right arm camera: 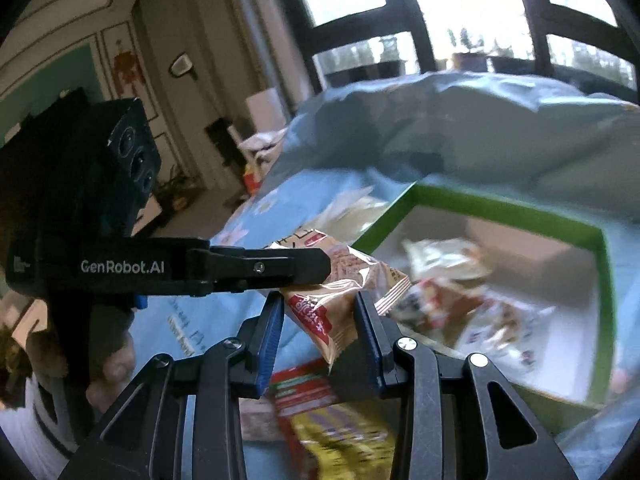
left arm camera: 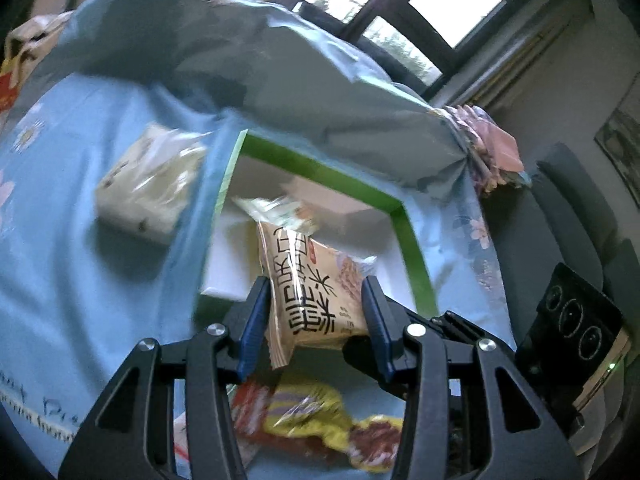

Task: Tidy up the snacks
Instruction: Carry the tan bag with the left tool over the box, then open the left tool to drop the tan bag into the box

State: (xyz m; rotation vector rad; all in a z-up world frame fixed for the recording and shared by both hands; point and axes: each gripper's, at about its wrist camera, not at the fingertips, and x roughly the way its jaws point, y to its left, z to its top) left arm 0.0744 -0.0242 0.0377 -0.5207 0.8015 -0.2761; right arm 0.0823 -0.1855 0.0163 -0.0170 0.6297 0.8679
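My left gripper (left arm camera: 316, 284) is shut on a beige snack packet with large black characters (left arm camera: 316, 280), held in the air in front of a green-rimmed box (left arm camera: 416, 256). The box has a white inside, and another packet (left arm camera: 276, 210) lies in it. My right gripper (right arm camera: 318, 298) is shut on a beige packet with a red label (right arm camera: 320, 316). In the right wrist view the left gripper (right arm camera: 320, 268) reaches in from the left, side-on, with its packet (right arm camera: 352, 264) sticking out past the fingers. Several packets (right arm camera: 460, 304) lie in the green-rimmed box (right arm camera: 520, 210).
Everything lies on a bed with a light blue flowered sheet (left arm camera: 80, 280) and a bunched blue duvet (left arm camera: 240, 60) behind the box. A pale packet (left arm camera: 152, 184) lies left of the box. Red and yellow packets (left arm camera: 320, 420) lie under the grippers. The right gripper's black housing (left arm camera: 572, 320) is at the right.
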